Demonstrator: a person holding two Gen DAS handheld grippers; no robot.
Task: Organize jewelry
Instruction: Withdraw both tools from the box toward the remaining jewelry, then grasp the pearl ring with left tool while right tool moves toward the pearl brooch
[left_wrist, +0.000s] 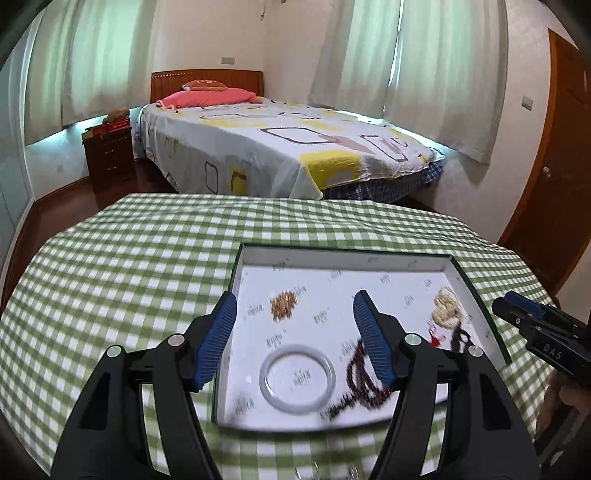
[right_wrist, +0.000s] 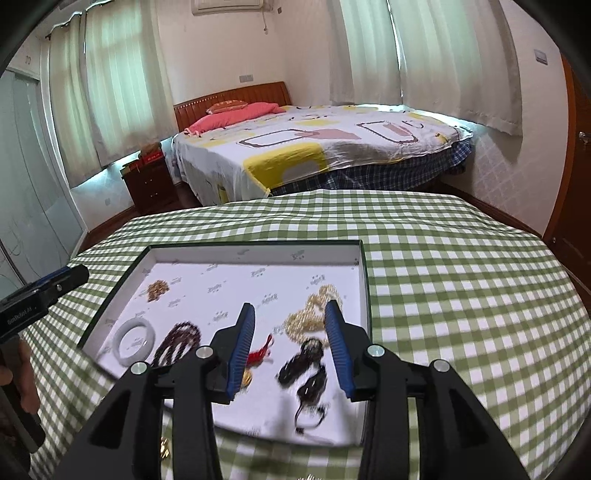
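Both tools are spread wide and hold nothing. Left gripper (left_wrist: 293, 341) hangs over the white ring (left_wrist: 297, 382) in the box (left_wrist: 343, 258). Right gripper (right_wrist: 290, 345) hangs over the dark beads (right_wrist: 303, 363). Green checked cloth (right_wrist: 461, 295) lies underneath, a bed (right_wrist: 314, 147) behind.

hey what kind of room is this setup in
Most likely a home bedroom: a made bed with a pink pillow, a wooden nightstand beside it, and curtained windows.
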